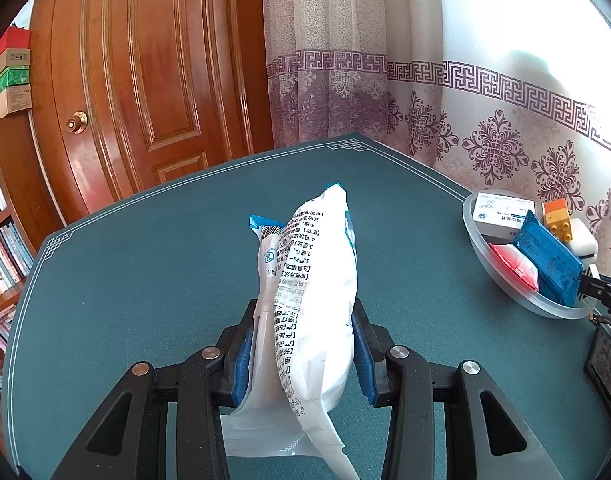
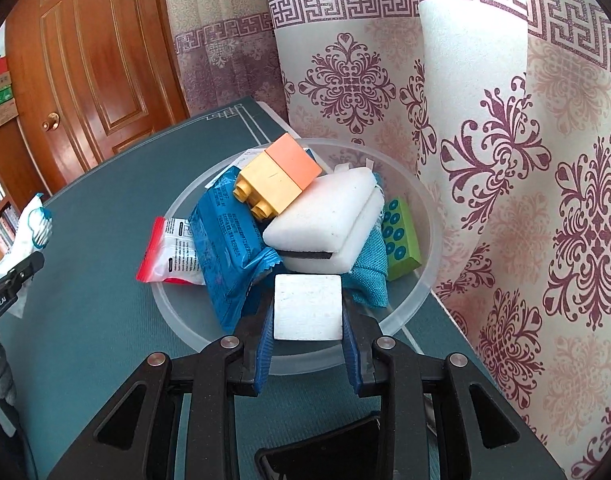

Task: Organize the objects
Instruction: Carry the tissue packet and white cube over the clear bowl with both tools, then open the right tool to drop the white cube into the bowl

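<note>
Closest to us, our left tool (image 1: 301,344) clamps its blue pads on a white printed pouch (image 1: 309,292), held above the teal surface (image 1: 145,260). Our right tool (image 2: 307,336) grips a white block (image 2: 308,307) at the near rim of the translucent bowl (image 2: 421,292). In the bowl we see a blue wrapper (image 2: 225,240), a red-edged packet (image 2: 171,256), a white sponge (image 2: 325,224), teal cloth (image 2: 369,276) and a green block (image 2: 401,236); a yellow-and-orange brick (image 2: 277,180) sits on top. Beyond hangs the patterned curtain (image 2: 505,160).
</note>
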`<state>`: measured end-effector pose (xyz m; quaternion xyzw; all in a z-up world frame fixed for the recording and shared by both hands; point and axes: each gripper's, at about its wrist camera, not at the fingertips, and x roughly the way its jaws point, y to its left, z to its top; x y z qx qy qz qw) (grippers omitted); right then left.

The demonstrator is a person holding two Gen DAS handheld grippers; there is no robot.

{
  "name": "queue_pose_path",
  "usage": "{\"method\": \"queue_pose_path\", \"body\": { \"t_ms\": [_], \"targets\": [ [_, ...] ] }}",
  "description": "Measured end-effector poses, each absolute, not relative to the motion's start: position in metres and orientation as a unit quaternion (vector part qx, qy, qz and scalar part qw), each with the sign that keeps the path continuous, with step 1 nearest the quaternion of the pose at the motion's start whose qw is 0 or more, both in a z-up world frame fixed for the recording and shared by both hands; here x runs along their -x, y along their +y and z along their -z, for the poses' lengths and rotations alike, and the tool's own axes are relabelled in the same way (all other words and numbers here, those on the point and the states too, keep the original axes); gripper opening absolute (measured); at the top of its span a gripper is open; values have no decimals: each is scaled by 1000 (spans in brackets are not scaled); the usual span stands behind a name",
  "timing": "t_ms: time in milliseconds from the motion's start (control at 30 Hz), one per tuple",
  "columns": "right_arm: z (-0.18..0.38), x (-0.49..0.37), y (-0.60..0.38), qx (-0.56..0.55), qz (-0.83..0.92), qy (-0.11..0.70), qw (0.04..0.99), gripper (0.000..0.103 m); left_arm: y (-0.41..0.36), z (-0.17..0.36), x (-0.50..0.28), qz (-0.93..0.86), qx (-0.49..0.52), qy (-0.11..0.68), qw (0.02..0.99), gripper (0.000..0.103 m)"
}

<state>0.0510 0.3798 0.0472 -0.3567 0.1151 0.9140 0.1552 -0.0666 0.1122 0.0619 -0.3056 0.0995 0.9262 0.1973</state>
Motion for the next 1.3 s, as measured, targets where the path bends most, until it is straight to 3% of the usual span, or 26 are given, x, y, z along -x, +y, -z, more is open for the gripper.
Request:
{"method": "queue_pose_path", "body": {
  "t_ms": [100, 200, 433, 533, 1300],
  "targets": [
    [-51, -56, 376, 353, -916, 110, 155, 34, 113, -62, 66, -926, 307, 99, 199, 44],
    [-58, -63, 372, 344, -920, 106, 156, 45, 115, -63, 64, -925, 306, 99, 201, 44],
    [-70, -86, 362, 332, -925, 105, 153, 47, 119, -65, 60, -923, 305, 99, 212, 44],
    [-72, -94, 359, 329, -926, 108, 148, 53, 121, -65, 57, -921, 307, 99, 219, 44],
    [-64, -112, 348, 342, -933, 93, 69, 57, 194, -76, 30, -881, 364, 39, 301, 44]
  ]
}}
